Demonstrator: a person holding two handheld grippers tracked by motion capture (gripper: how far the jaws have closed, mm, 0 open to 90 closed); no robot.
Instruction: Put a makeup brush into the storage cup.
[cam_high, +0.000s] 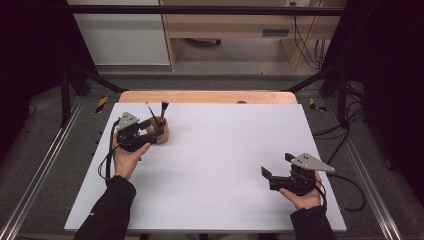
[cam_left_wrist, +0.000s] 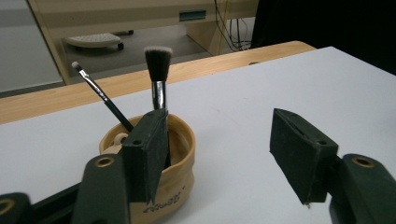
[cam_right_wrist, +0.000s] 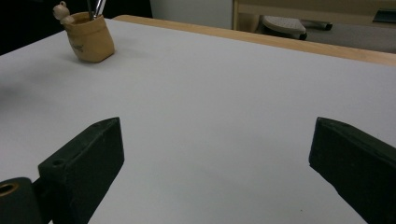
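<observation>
A tan cup stands at the back left of the white tabletop. In it stand a thick black-bristled brush and a thin dark brush. My left gripper sits right beside the cup, open. In the left gripper view its jaws stand apart with nothing between them; the left jaw overlaps the cup, with the thick brush and thin brush rising behind. My right gripper rests open at the front right, and its jaws frame bare table, the cup far off.
A wooden strip runs along the table's far edge. Black frame rails and cables flank both sides. A small bear figure sits on the cup's rim. Bare white surface stretches between the two grippers.
</observation>
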